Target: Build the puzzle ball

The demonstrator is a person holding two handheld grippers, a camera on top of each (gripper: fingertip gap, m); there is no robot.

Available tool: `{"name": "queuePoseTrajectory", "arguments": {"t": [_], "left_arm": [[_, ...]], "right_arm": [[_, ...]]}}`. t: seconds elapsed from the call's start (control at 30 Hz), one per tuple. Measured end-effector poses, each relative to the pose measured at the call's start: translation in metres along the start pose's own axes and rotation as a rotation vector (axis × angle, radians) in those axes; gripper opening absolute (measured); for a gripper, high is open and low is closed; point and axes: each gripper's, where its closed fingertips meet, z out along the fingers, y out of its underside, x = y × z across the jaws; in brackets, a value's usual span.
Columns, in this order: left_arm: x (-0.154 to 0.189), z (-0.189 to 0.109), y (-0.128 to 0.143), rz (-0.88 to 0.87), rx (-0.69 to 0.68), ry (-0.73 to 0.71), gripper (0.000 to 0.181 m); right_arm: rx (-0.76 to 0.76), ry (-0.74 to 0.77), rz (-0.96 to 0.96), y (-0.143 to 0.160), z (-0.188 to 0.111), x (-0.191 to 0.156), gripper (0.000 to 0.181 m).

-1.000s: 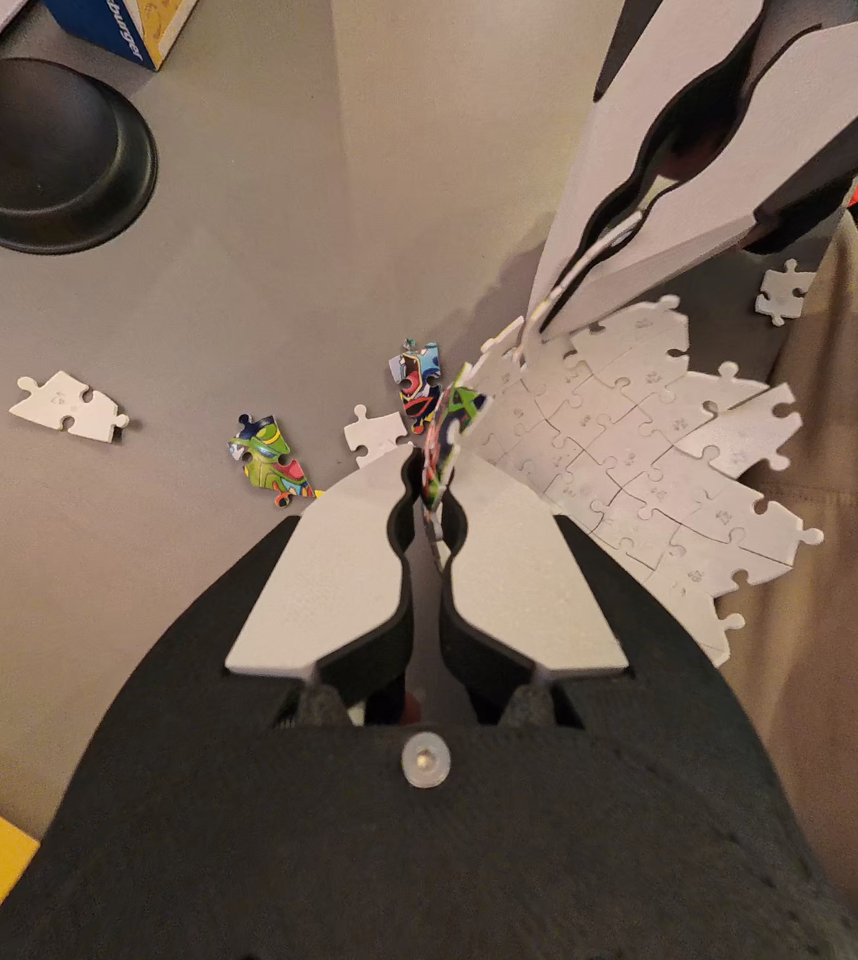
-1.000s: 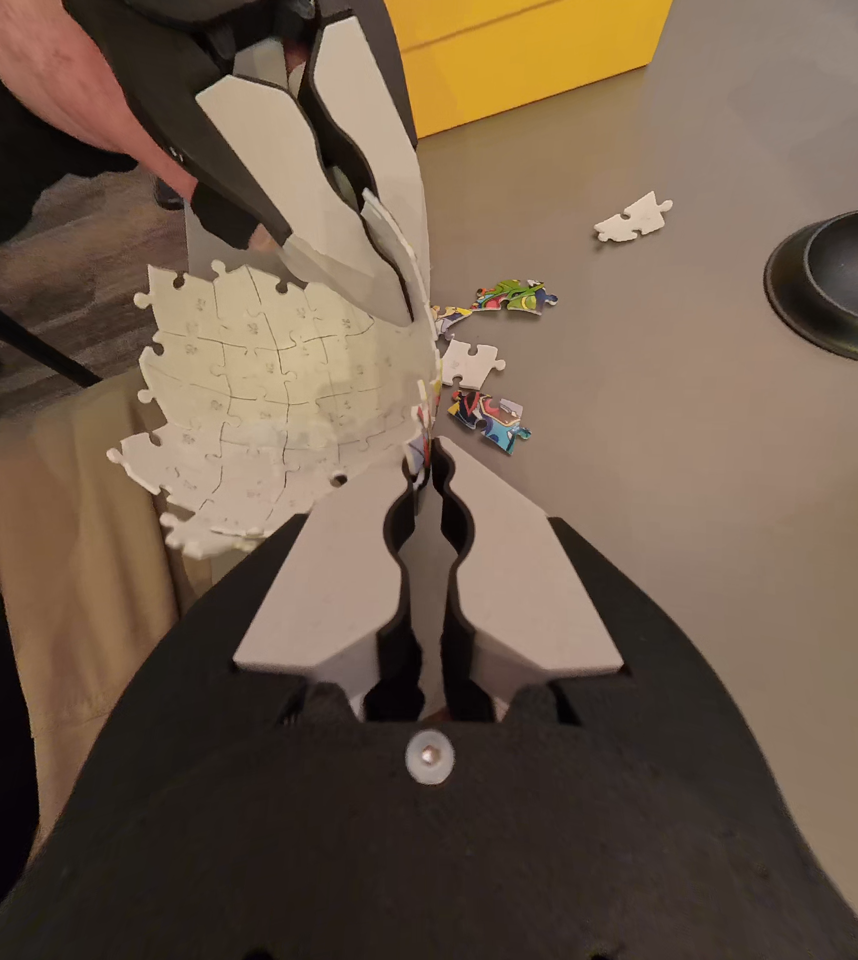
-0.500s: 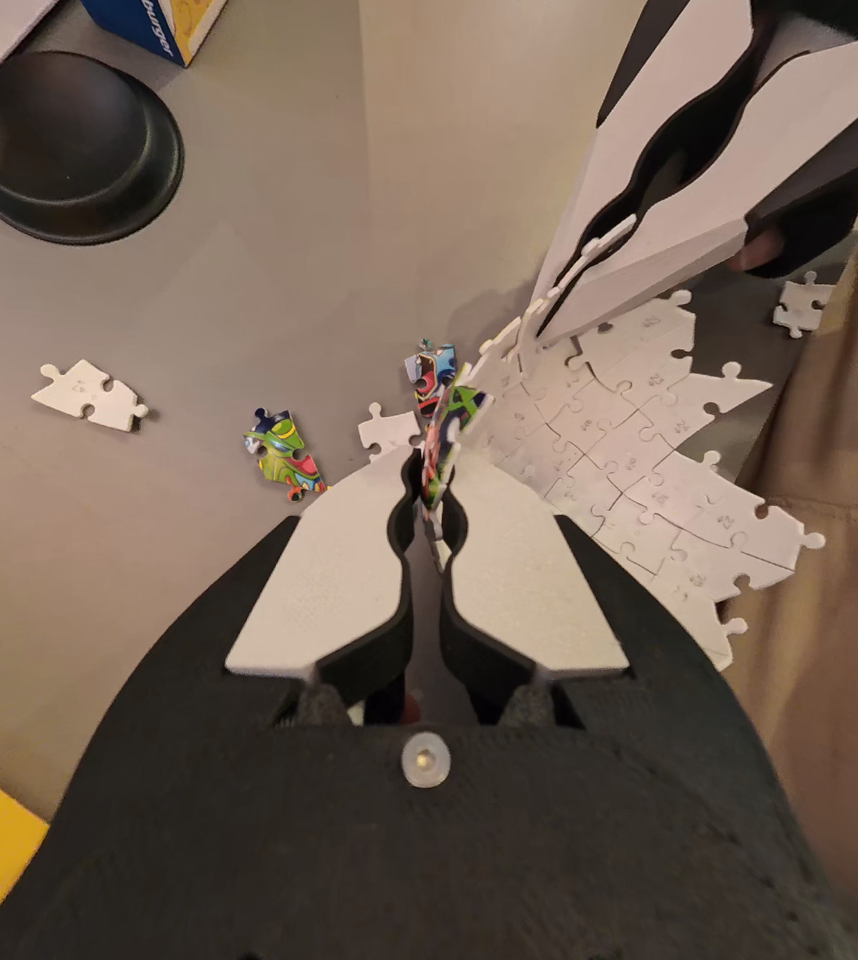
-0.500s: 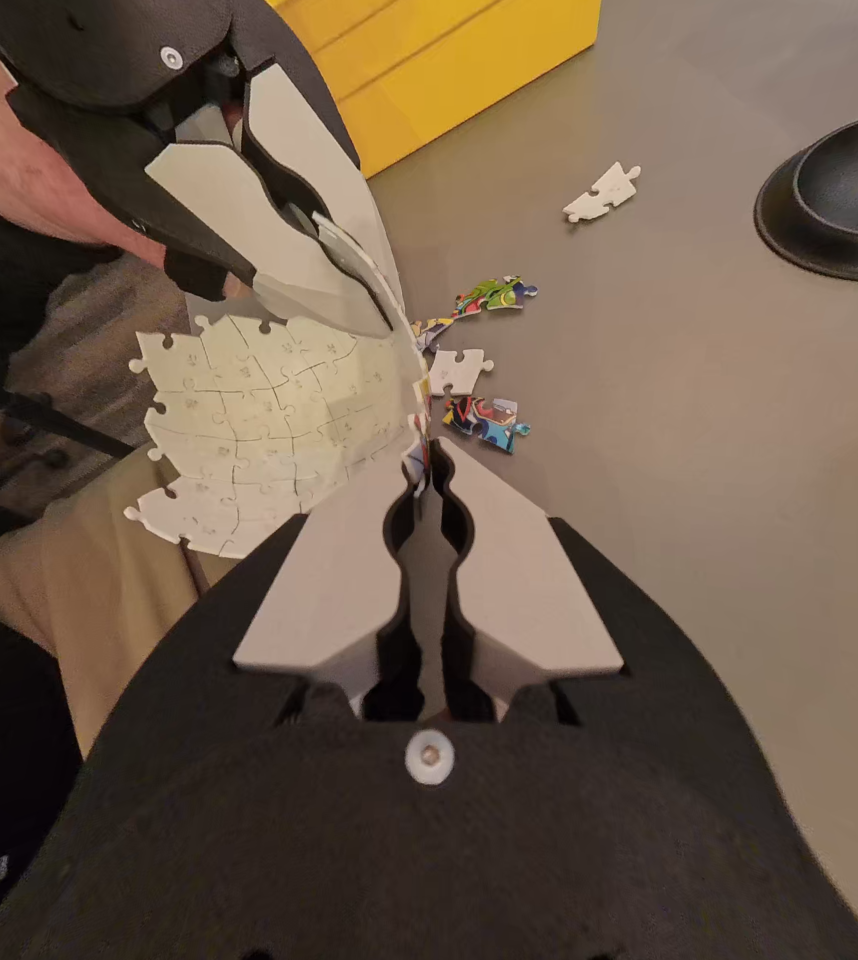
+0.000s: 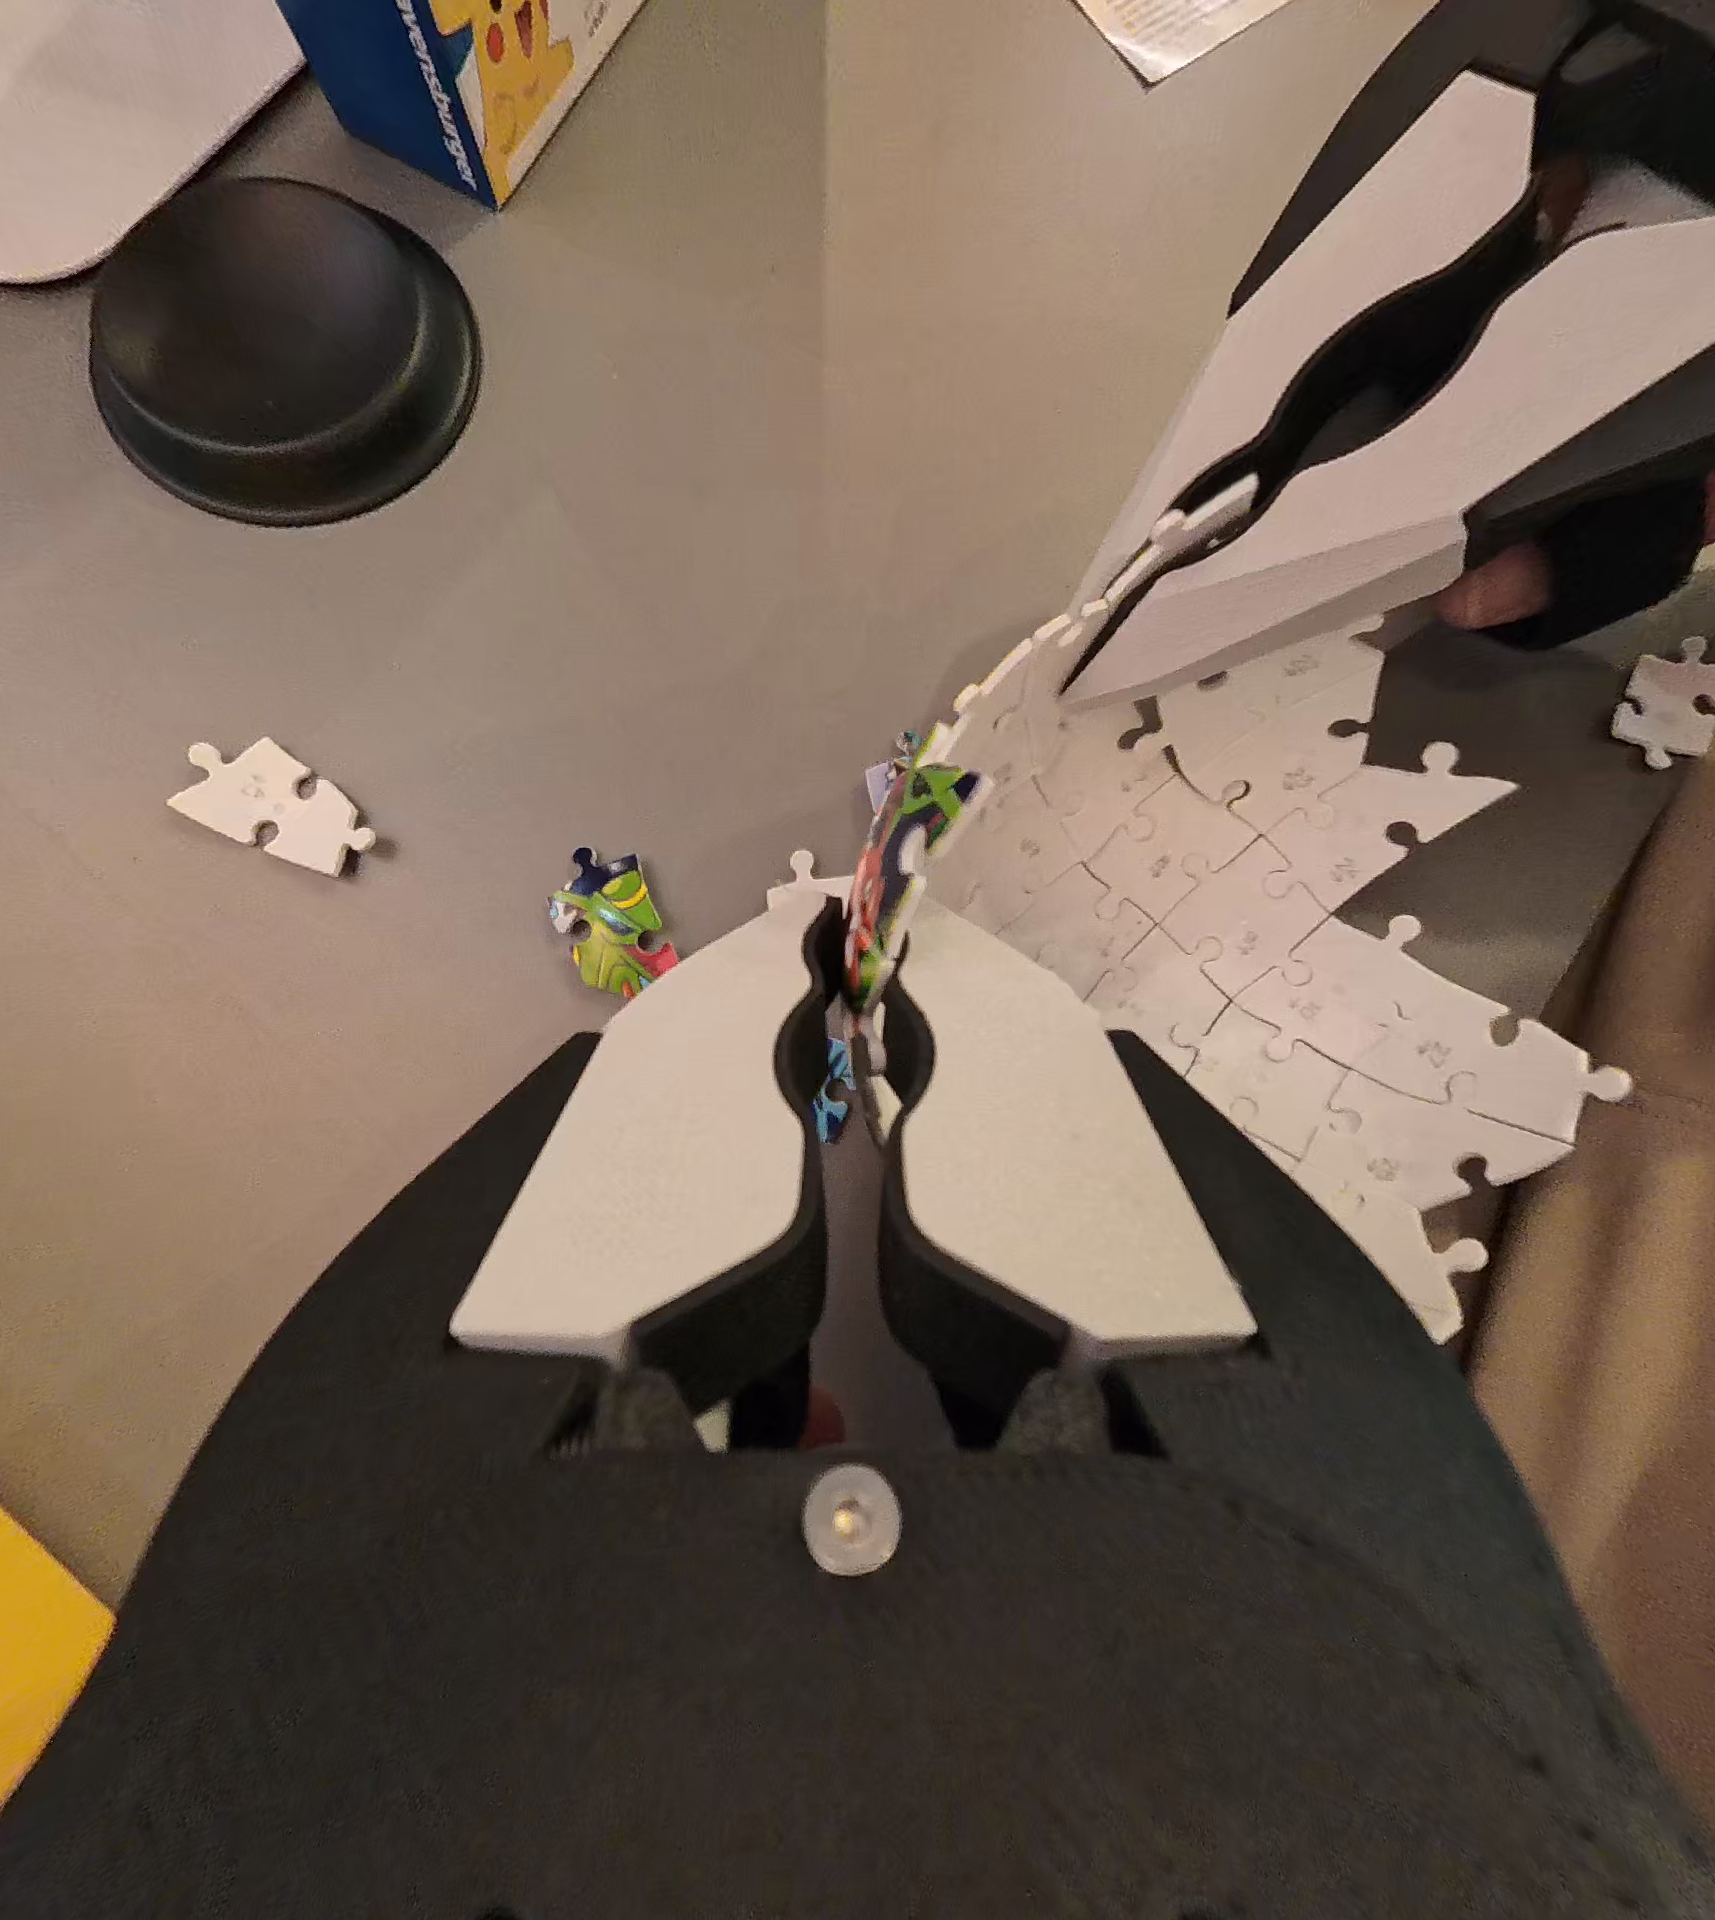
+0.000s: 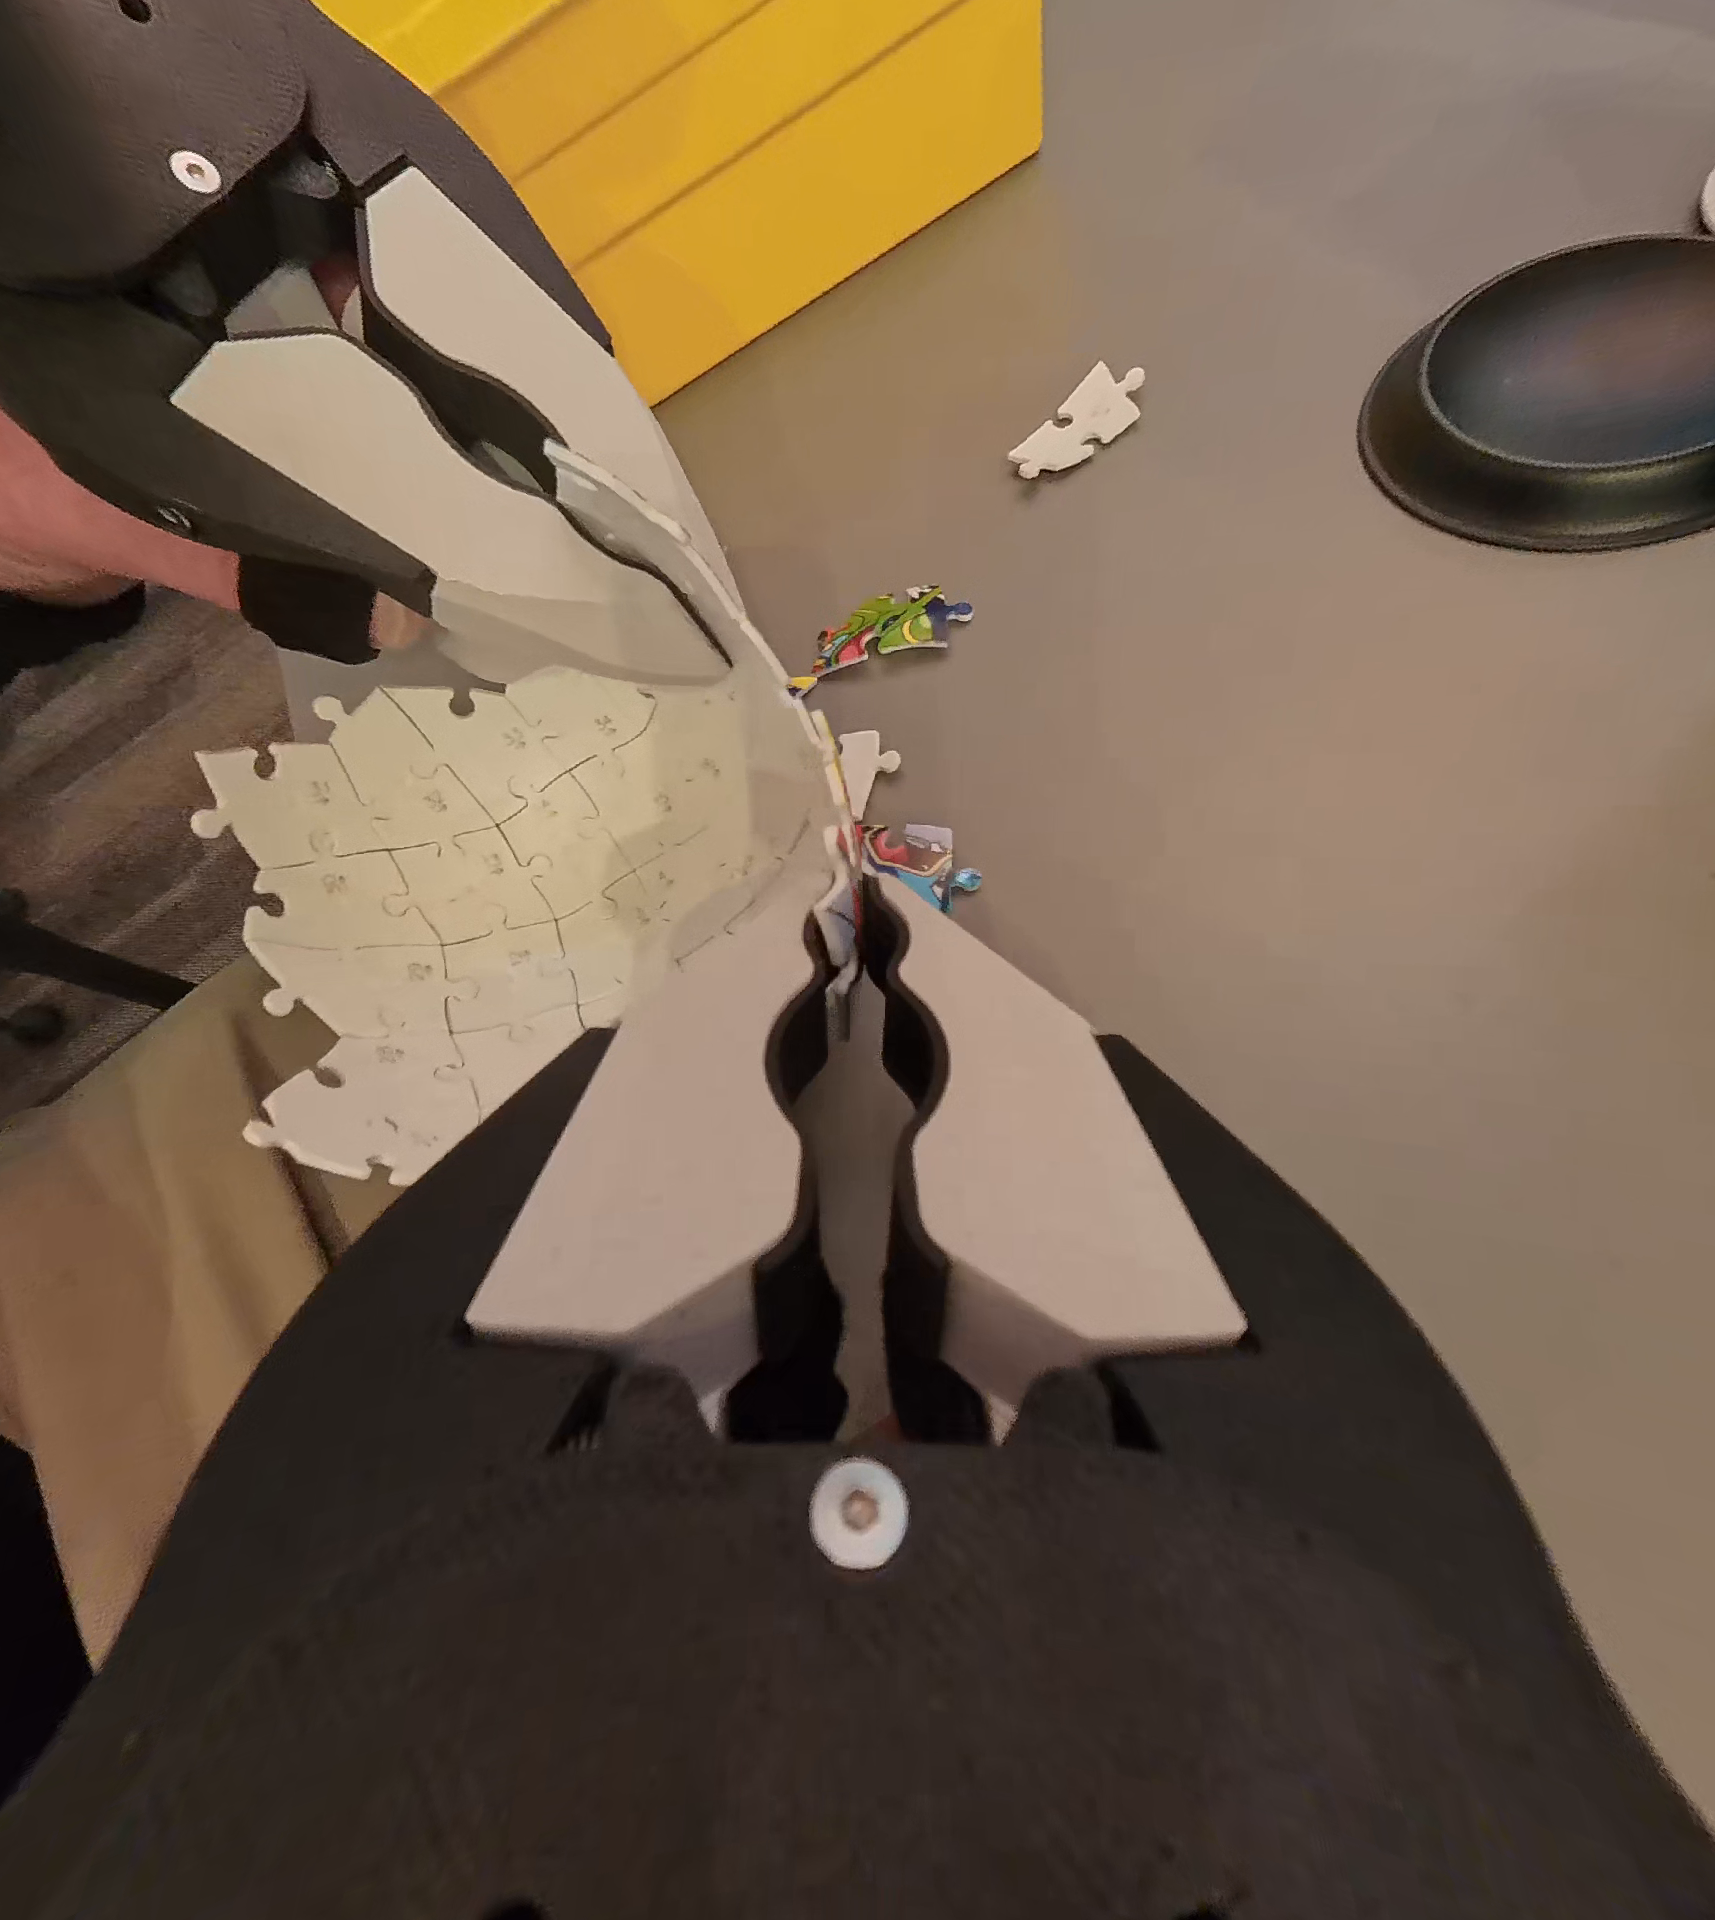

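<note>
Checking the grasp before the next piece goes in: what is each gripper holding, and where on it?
Both hold the curved puzzle shell by its rim: left gripper and right gripper pinch separate spots along that edge.

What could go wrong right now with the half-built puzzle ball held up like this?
Both hand-held grippers, left and right, pinch only the rim of the curved white interlocked-piece shell, which hangs unsupported past the grey table edge. It could flex and pop apart, dropping pieces off the table. Pulling the grippers apart might split a seam.
</note>
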Motion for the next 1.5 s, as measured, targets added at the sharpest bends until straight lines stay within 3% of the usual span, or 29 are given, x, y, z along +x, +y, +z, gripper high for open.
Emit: {"name": "queuePoseTrajectory", "arguments": {"t": [0.67, 1.03, 1.17, 1.5], "left_arm": [[0.000, 0.003, -0.005, -0.003, 0.019, -0.011, 0.004], [-0.001, 0.002, -0.008, 0.004, 0.026, -0.024, 0.004], [0.001, 0.003, -0.007, 0.004, 0.029, -0.007, 0.004], [0.000, 0.005, -0.008, 0.005, 0.029, -0.012, 0.004]], "right_arm": [[-0.042, -0.039, -0.004, -0.001, 0.008, 0.004, 0.006], [-0.034, -0.050, 0.047, -0.003, 0.010, 0.005, 0.000], [-0.008, -0.047, 0.050, -0.008, 0.011, 0.006, 0.007], [-0.018, -0.066, 0.039, -0.007, 0.011, 0.005, 0.001]]}}
